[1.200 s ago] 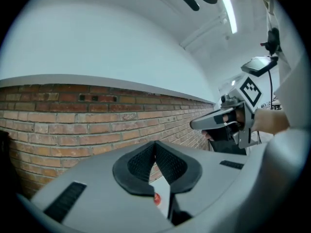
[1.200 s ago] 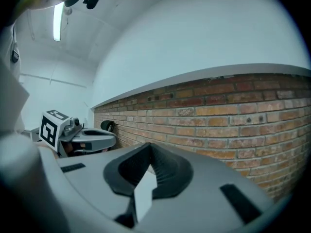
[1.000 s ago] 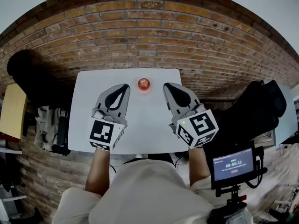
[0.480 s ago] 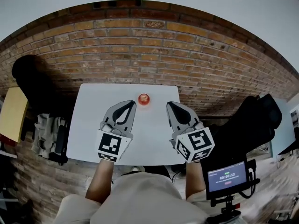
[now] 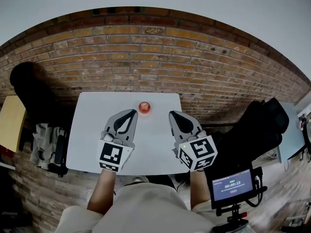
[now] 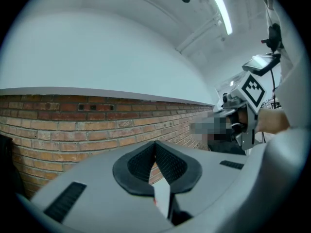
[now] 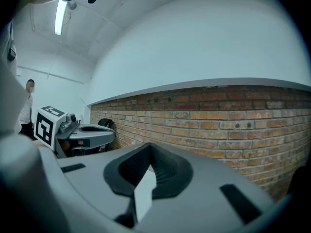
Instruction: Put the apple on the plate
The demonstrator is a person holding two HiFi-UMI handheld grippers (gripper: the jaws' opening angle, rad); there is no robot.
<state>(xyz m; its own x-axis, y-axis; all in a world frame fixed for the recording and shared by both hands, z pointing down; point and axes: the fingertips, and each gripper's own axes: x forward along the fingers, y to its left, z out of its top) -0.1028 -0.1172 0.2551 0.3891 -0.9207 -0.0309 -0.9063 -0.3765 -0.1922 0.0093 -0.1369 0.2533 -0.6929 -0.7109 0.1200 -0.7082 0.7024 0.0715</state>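
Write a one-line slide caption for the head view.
Left tongs and right tongs, both shut, over a white table; a red apple lies just beyond, between their tips.

Apple [image 5: 144, 107]: tiny in head view; surface detail illegible.
Table [image 5: 87, 130]: near edge part-hidden behind left gripper [image 5: 133, 112] & right gripper [image 5: 171, 114].
Monitor [image 5: 232, 184]: screen text too small to read.
Yellow board [image 5: 10, 123]: cut by left edge.
Both gripper views: tabletop mostly hidden behind own jaw bodies.
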